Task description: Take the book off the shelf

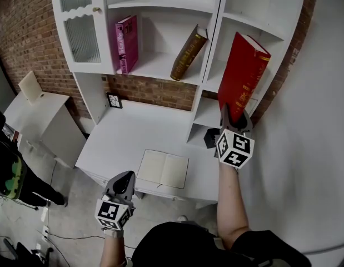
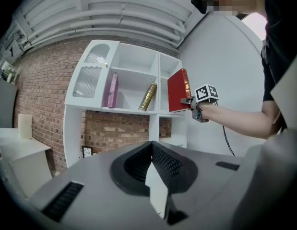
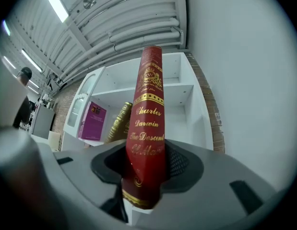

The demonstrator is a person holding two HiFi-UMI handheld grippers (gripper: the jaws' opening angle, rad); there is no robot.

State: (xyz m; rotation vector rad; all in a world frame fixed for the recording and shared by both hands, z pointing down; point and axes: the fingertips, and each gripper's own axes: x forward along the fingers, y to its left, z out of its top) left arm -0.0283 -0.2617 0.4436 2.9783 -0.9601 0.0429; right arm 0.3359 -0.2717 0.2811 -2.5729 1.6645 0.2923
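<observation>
mostly done: right gripper clamped on the red book at its lower spine, book held upright just before the shelf. left gripper closed, empty. remaining, i'd judge: carry it clear.

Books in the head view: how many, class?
4: pink book upright on the shelf, gold-brown book leaning right of it, red book in the right gripper, open book on the desk.
</observation>
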